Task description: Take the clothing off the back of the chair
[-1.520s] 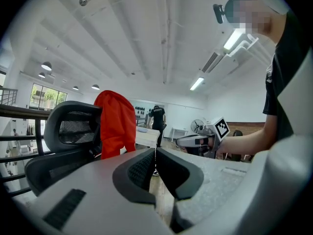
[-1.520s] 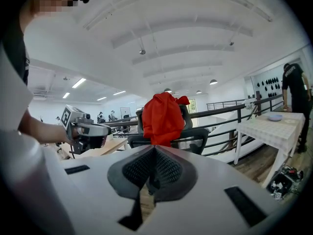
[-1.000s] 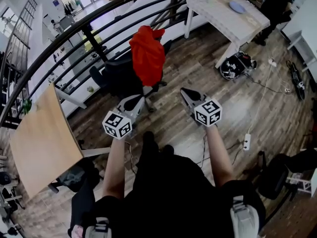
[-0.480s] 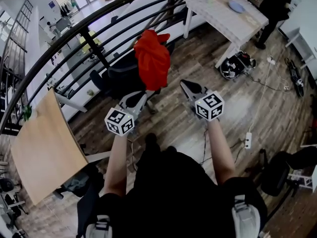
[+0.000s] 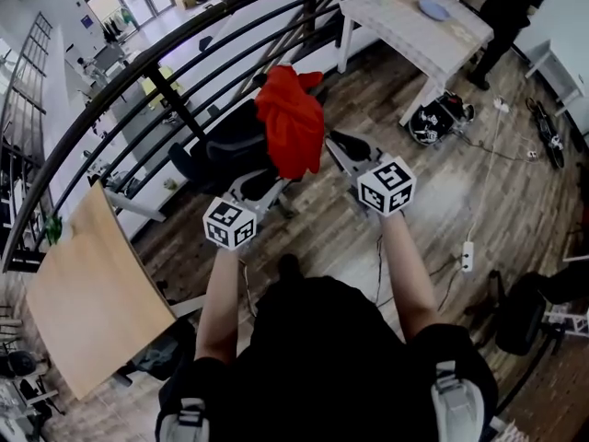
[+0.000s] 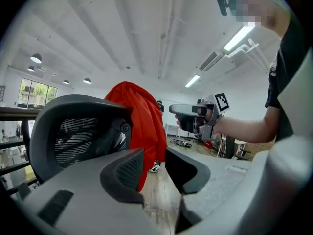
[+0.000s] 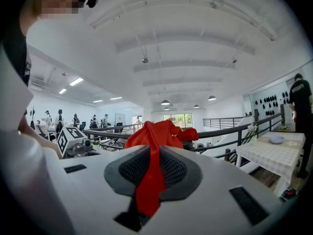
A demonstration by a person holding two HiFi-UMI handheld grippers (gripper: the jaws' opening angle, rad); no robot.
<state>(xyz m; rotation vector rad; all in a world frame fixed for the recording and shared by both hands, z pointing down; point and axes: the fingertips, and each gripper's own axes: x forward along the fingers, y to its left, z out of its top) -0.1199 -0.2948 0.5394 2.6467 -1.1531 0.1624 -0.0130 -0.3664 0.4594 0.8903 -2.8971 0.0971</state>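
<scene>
We see the bright red cloth garment [image 5: 293, 122] draped over the top of the black mesh-backed office chair [image 5: 230, 145], hanging down its back above the wooden plank floor [image 5: 350, 238], with the dark metal railing [image 5: 166, 63] just behind the chair. Our left gripper [image 5: 262, 184] points at the chair from below the garment. In the left gripper view its jaws have just been opening and stand apart with nothing between them, the garment [image 6: 142, 126] hanging beyond the gap beside the chair's curved back [image 6: 78, 131]. Our right gripper [image 5: 336, 143] sits at the garment's right edge. Its jaws have also just been opening and show only a narrow slit, filled with red cloth [image 7: 159, 131]. We cannot tell whether the cloth lies inside the slit or just beyond it. A white table [image 5: 414, 26] stands well apart at the upper right.
</scene>
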